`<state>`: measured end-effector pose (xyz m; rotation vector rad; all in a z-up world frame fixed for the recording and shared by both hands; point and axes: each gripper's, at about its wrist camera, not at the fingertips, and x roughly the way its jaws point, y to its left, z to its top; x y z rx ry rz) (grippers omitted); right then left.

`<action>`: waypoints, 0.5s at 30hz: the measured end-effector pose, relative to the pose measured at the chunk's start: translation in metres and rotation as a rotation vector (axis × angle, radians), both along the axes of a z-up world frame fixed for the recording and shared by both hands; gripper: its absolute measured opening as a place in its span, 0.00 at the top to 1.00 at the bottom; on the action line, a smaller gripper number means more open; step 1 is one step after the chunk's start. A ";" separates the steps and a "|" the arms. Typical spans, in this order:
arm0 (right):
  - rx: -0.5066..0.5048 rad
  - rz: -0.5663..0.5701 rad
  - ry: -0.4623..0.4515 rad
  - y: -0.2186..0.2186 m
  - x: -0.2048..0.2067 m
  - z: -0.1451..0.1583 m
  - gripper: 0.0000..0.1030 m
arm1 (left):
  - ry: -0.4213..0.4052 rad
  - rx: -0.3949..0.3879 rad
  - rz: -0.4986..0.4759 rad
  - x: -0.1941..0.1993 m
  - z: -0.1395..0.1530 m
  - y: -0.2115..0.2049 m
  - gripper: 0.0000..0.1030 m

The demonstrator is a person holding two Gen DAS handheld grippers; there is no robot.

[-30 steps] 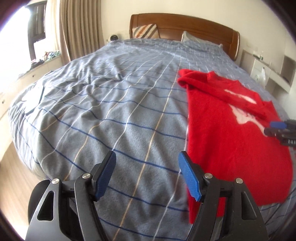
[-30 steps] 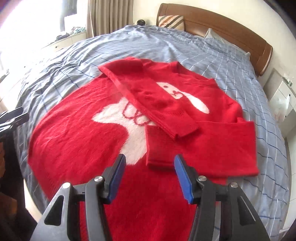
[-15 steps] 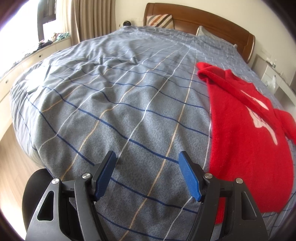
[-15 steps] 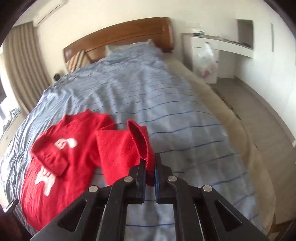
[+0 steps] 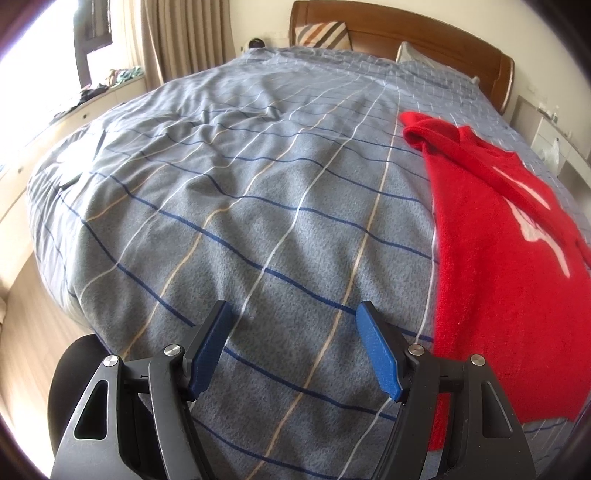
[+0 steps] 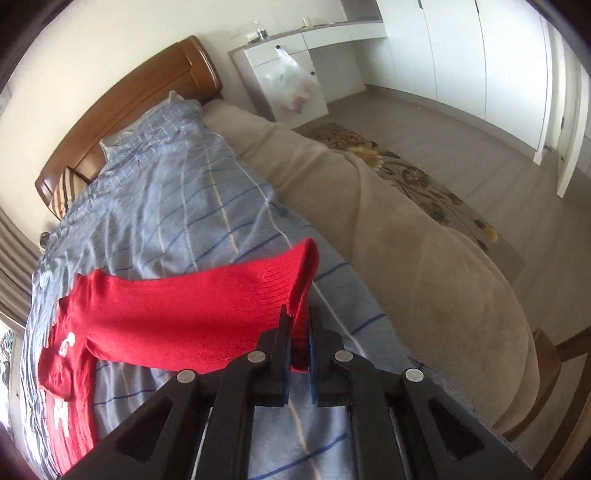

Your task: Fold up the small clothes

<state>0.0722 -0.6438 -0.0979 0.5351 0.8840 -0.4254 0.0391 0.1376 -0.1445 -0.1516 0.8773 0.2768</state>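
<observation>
A red sweater (image 5: 498, 266) with a white figure on its front lies on the right part of the bed's grey-blue checked cover (image 5: 258, 206). My left gripper (image 5: 293, 350) hangs open over bare cover near the foot of the bed, left of the sweater's side edge, nothing between its fingers. In the right wrist view my right gripper (image 6: 298, 341) is shut on the cuff end of the red sleeve (image 6: 207, 314). The sleeve is pulled out straight from the sweater's body (image 6: 70, 387), lifted a little above the cover toward the bed's right side.
A wooden headboard (image 5: 406, 33) with pillows closes the far end. A beige blanket (image 6: 388, 229) runs along the bed's right side, with a patterned rug (image 6: 424, 177), a white cabinet with a hanging bag (image 6: 295, 85) and a wooden chair (image 6: 554, 354) beyond. Curtains and a window ledge stand at left.
My right gripper shut on the sleeve cuff, rolled and swung out to the right, drawing the sleeve away from the body. The left gripper stayed open and barely moved.
</observation>
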 end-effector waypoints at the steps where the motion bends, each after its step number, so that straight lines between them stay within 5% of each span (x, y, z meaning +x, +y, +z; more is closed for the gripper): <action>1: 0.021 -0.014 0.012 -0.006 -0.002 -0.007 0.94 | 0.001 0.003 0.000 0.000 0.000 0.000 0.30; 7: 0.115 -0.024 0.030 -0.015 -0.011 -0.015 0.92 | 0.003 0.013 -0.006 0.000 0.000 0.000 0.30; 10: 0.050 -0.050 0.010 -0.015 -0.020 0.006 0.85 | 0.003 0.027 -0.008 -0.001 0.000 -0.002 0.30; 15: 0.117 0.113 -0.110 0.008 -0.007 0.024 0.84 | -0.005 0.101 -0.057 -0.001 0.008 -0.019 0.30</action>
